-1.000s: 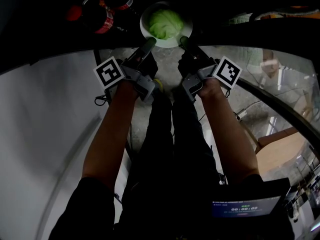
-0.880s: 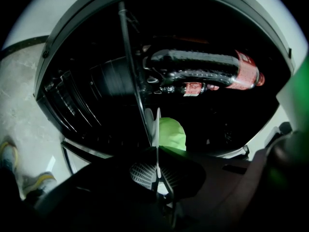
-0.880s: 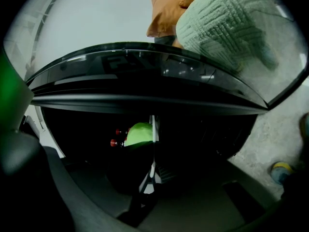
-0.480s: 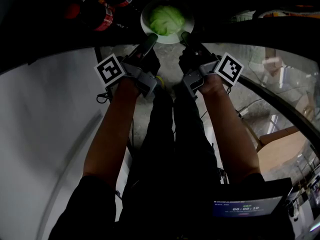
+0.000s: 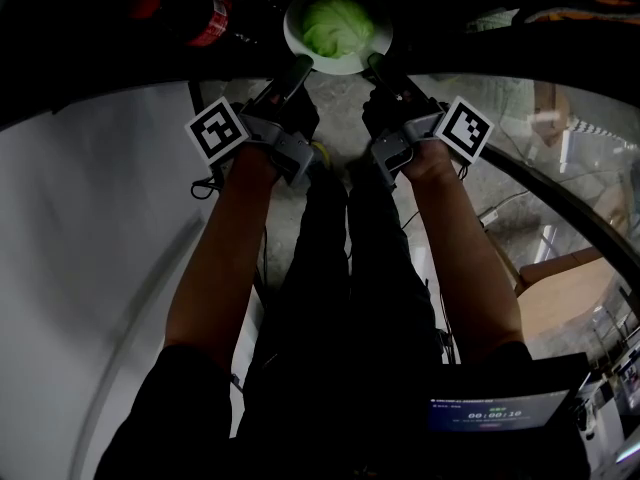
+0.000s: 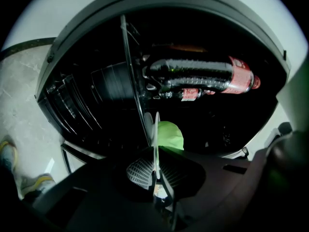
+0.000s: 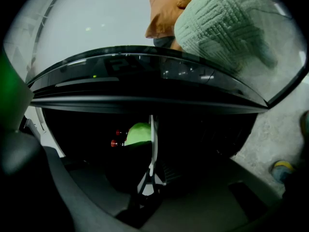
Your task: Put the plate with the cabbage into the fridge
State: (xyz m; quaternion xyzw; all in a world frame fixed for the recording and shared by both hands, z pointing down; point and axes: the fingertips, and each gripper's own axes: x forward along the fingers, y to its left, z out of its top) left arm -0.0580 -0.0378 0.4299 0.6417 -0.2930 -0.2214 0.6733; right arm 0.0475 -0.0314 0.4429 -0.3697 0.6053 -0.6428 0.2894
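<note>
While the open fridge (image 5: pixel 90 38) stands dark ahead, the step in hand looks like the carry inward, with the set-down not yet made. Its glass shelf (image 6: pixel 130 81) shows edge-on in the left gripper view, and cola bottles (image 6: pixel 203 74) lie on it, to the left of the entry path.

The white plate (image 5: pixel 345 65) is at the fridge mouth, held level between the two grippers, just beside the shelf edge. Whether it touches the shelf I cannot tell. The cabbage (image 5: pixel 337 20) sits in the middle of the plate.

The left gripper (image 5: pixel 302 66) is clamped on the plate's near-left rim, and the right gripper (image 5: pixel 375 65) pinches the near-right rim.

To do this well, I would move both grippers forward together at the same height so the thin rim does not twist. The plate should stay flat, pass right of the bottles, and be fully on the shelf before either grip loosens.
</note>
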